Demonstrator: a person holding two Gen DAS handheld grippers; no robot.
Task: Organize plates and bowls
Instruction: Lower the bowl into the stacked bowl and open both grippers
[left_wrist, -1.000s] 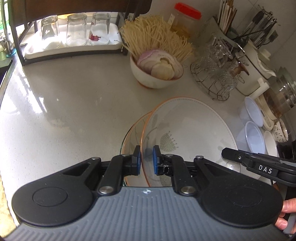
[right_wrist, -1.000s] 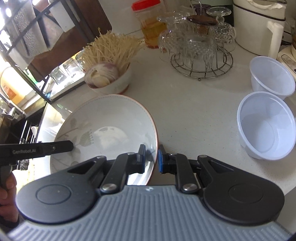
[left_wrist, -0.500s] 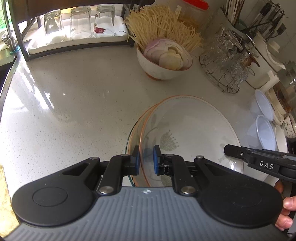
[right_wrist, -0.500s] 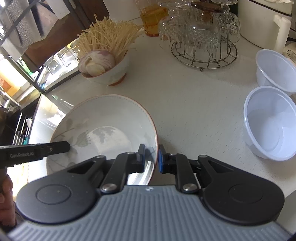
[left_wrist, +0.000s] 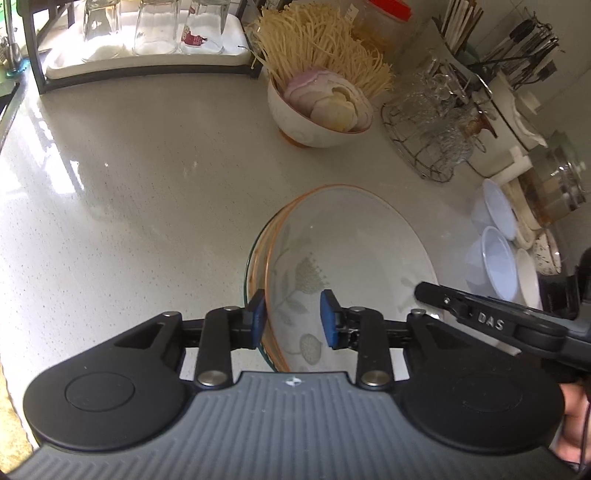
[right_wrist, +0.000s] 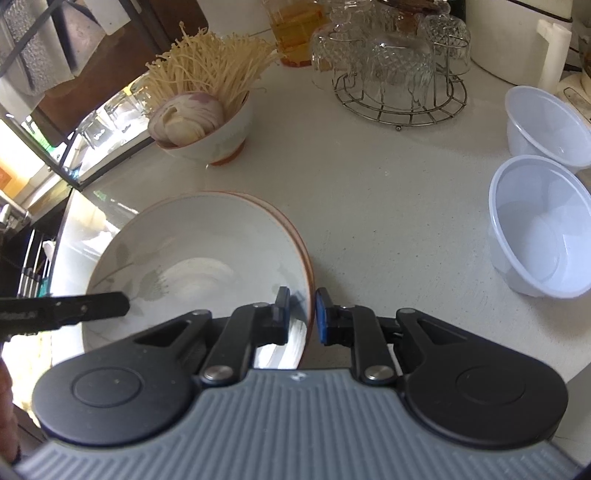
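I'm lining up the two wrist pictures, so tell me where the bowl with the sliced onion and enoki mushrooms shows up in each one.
Left wrist view: the onion bowl sits at upper centre, just right of the middle, left of the wire glass rack.
Right wrist view: the onion bowl sits at upper left, again left of the wire glass rack.
Shared landmark: the flower-patterned plate in front of the bowl.

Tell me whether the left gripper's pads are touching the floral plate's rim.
Apart. In the left wrist view the left gripper has its jaws opening; the floral plate rim sits between them, with a clear gap to the right pad.
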